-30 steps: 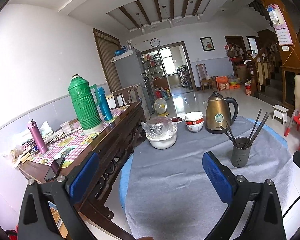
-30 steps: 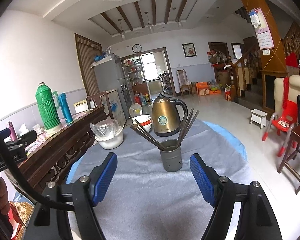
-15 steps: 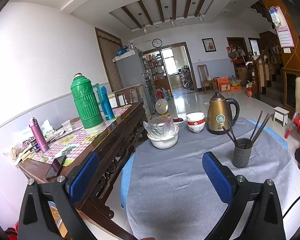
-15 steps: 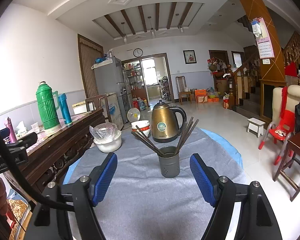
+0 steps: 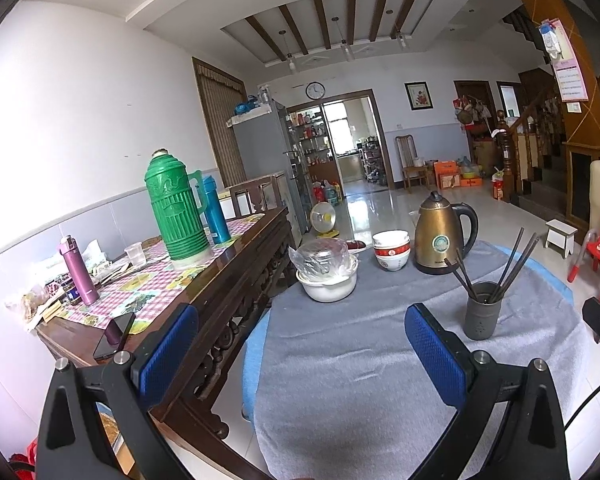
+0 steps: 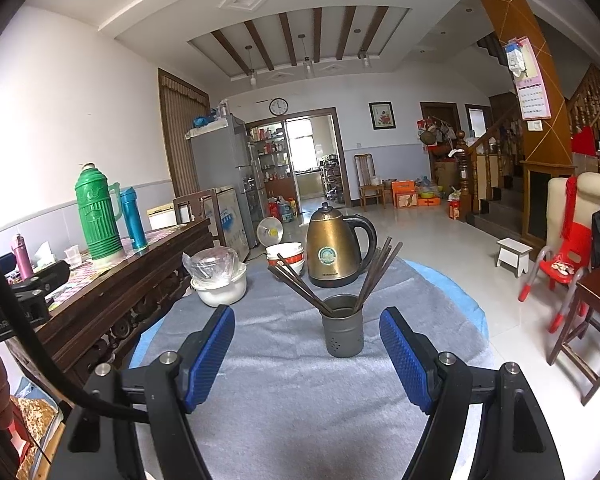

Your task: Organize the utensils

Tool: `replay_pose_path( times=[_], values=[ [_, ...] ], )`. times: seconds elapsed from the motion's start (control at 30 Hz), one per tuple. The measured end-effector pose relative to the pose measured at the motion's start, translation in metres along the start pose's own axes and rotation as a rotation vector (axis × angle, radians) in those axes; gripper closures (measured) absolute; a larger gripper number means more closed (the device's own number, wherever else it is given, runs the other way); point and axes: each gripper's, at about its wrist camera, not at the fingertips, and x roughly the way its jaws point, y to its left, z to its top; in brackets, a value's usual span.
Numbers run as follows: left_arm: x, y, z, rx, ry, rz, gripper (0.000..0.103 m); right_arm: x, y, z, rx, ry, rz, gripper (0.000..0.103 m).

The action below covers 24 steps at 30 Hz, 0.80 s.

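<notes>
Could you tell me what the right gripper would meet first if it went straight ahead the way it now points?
Most likely the grey chopstick holder: it stands centred ahead of the open right gripper, with the gold kettle further behind. Depth is uncertain.

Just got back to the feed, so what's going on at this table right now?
Nothing is being held. Both tongs are open and hover above the grey cloth. The right tongs face the grey holder, which stands upright with dark chopsticks fanned out in it. The left tongs sit further left, with the holder off to their right. Behind the holder stand a gold kettle, stacked bowls and a plastic-covered white pot. No utensil lies loose on the cloth.
</notes>
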Motion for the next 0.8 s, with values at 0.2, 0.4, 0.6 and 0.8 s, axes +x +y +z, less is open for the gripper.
replay_pose_path(
  times=[0.2,0.4,0.6,0.8],
  values=[
    [-0.0008,-0.0005,-0.0005,-0.002,0.005,-0.007,0.0,0.0011,-0.0004,0.0001,0.001,0.002,0.004,0.024],
    [-0.0009,0.001,-0.0019,-0.006,0.011,-0.013,0.0,0.0014,0.0021,-0.0005,0.003,0.008,0.008,0.024],
    [-0.0007,0.0019,-0.0025,-0.013,0.01,-0.014,0.0,0.0025,0.0022,-0.0009,0.005,0.007,0.007,0.024],
    [-0.0004,0.0034,-0.0028,-0.014,0.008,-0.013,0.0,0.0021,0.0006,-0.0011,0.004,0.009,0.008,0.024]
  ],
)
